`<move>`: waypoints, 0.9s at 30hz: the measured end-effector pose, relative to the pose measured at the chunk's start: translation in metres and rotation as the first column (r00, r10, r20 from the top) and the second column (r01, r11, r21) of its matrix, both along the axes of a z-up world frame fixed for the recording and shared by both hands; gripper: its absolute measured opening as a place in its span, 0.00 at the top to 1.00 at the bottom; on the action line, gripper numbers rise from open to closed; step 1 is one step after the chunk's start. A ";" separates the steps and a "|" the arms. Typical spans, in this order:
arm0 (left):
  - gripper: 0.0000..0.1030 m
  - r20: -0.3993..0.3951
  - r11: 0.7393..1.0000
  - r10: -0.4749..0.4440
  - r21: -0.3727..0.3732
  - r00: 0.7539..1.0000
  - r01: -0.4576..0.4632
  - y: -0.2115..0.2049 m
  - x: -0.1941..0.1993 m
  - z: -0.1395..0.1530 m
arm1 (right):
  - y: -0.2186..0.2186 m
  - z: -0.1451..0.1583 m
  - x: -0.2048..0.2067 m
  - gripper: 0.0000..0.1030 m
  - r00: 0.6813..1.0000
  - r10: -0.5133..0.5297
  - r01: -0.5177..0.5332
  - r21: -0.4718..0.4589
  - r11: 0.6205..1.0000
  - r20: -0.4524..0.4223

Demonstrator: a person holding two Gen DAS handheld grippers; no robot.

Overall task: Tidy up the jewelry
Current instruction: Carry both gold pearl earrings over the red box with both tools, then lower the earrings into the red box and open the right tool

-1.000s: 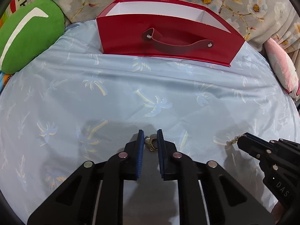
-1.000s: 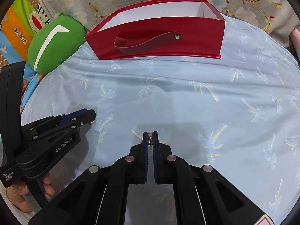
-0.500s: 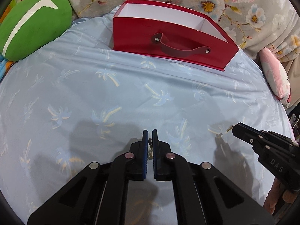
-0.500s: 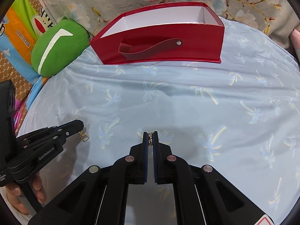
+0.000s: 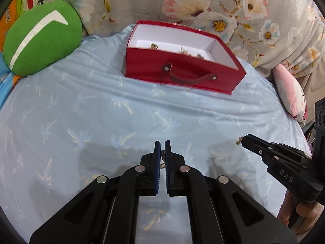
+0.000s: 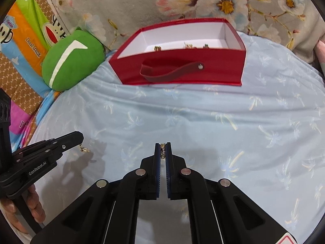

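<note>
A red open box (image 5: pixel 182 75) (image 6: pixel 223 69) with a white inside and a dark strap handle stands at the far side of the light blue sheet. Several small gold jewelry pieces (image 5: pixel 185 51) (image 6: pixel 189 45) lie inside it. My left gripper (image 5: pixel 162 144) is shut on a small gold earring (image 5: pixel 162 158) and holds it above the sheet. It also shows at the left of the right wrist view (image 6: pixel 80 137), the earring (image 6: pixel 84 149) dangling below. My right gripper (image 6: pixel 162 145) is shut on another gold earring (image 6: pixel 162 151). It shows at the right of the left wrist view (image 5: pixel 244 139).
A green round cushion (image 5: pixel 40 40) (image 6: pixel 73 59) lies left of the box. A pink cushion (image 5: pixel 290 93) is at the right edge. Floral fabric (image 5: pixel 203 4) rises behind the box. The sheet (image 5: pixel 121 111) has a pale palm pattern.
My left gripper closed on the earring and lifted it off the sheet. Both grippers rose, and the box's inside with its jewelry came into view.
</note>
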State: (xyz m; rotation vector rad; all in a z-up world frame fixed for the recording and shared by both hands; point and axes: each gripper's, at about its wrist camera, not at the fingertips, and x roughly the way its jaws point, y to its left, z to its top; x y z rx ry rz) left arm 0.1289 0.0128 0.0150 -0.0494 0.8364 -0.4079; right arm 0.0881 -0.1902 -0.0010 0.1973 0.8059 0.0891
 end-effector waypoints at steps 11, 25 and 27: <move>0.97 0.141 1.000 0.008 -0.011 0.990 -0.006 -0.001 0.018 0.062 | -0.011 0.054 0.012 0.96 0.992 0.008 -0.004 -0.030 1.000 0.123; 0.97 0.271 0.999 0.000 0.044 0.963 -0.013 -0.035 0.085 0.116 | -0.034 0.119 0.081 0.96 0.967 0.008 0.005 -0.053 0.999 0.254; 0.97 0.280 0.998 0.002 0.057 0.960 -0.019 -0.043 0.100 0.119 | -0.039 0.124 0.095 0.96 0.966 0.007 0.007 -0.052 0.999 0.259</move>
